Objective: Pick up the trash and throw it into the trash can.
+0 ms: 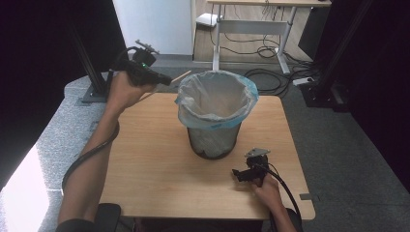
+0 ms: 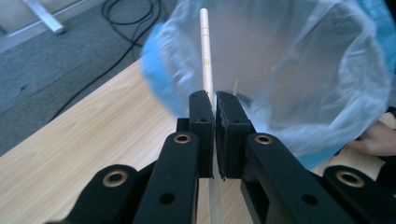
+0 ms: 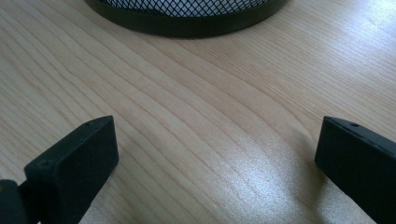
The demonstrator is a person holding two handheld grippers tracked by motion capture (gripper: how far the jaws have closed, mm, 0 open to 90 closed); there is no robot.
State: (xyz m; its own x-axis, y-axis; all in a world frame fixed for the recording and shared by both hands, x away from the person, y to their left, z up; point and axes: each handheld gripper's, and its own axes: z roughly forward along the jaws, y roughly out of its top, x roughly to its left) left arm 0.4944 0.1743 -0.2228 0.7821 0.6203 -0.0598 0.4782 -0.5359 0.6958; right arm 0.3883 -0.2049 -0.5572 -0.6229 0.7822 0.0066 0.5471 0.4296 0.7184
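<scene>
Left gripper pinched a thin stick; right gripper sat wide, holding nothing. We needed the stick's tip over the lined bin before letting go.

Pale wood-grain desk, smooth with a soft sheen, lower frame. Black wire-mesh metal bin at centre, lined with thin, crinkly translucent plastic bag, blue-tinted at the rim. Slim pale wooden stick, matt. Matt black plastic on the left hand-held gripper.
</scene>
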